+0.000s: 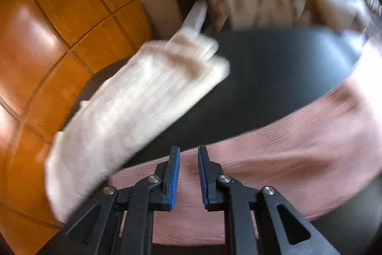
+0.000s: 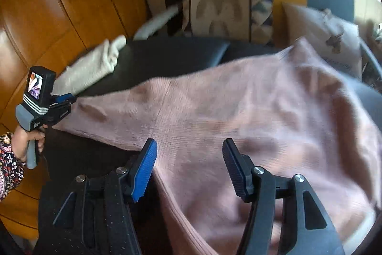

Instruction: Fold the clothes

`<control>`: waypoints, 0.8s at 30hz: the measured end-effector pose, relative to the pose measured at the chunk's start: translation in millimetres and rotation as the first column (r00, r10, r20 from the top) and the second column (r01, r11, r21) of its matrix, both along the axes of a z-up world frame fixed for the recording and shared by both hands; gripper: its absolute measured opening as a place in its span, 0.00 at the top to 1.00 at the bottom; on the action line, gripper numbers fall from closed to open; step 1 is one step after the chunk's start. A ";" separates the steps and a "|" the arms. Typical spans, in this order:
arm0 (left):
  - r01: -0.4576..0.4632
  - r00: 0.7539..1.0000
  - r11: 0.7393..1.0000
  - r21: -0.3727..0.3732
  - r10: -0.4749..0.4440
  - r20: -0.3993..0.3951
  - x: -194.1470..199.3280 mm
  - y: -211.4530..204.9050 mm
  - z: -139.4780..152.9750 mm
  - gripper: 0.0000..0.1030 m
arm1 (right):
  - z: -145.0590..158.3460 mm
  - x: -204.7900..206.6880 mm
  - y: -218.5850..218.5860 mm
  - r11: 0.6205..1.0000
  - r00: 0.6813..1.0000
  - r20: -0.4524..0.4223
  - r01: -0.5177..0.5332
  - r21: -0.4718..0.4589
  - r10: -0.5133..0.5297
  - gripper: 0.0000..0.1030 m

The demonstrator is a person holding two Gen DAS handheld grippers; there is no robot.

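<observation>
A pink garment [image 2: 238, 111] is spread on the dark surface [image 1: 274, 68], the left tool [image 1: 188, 173] held narrowly parted and empty, the right tool [image 2: 189, 169] wide above it.

Both grippers — left gripper [image 1: 188, 173], right gripper [image 2: 189, 169] — are built of black plastic, with blue ribbed pads and silver screws; a dark floral sleeve [image 2: 8, 159] is worn.

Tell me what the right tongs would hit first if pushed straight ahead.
Most likely the pink garment: the open right tongs sit just over its near part, and it fills the line ahead. Depth is unclear.
</observation>
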State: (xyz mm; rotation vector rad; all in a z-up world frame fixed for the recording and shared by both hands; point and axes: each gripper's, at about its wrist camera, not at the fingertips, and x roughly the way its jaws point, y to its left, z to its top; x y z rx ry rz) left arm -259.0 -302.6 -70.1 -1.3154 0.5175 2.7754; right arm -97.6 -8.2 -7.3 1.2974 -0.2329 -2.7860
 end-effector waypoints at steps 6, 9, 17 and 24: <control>0.313 0.945 0.931 0.187 -0.324 0.031 75.9 116.4 25.5 0.85 | 5.0 67.8 78.5 0.993 0.990 0.080 0.117 0.031 -0.119 0.41; 0.457 0.876 0.847 0.269 -0.481 0.026 121.6 174.9 31.8 0.85 | 3.1 103.5 110.5 0.984 0.976 0.124 0.174 0.033 -0.177 0.41; 0.705 0.642 0.606 0.367 -0.766 0.031 203.8 256.6 38.0 0.85 | -26.7 143.0 142.8 0.969 0.943 0.229 0.247 0.000 -0.240 0.41; 0.728 0.566 0.508 0.460 -0.824 0.014 223.1 262.8 48.7 0.81 | -59.3 137.9 141.7 0.951 0.928 0.274 0.290 -0.107 -0.252 0.41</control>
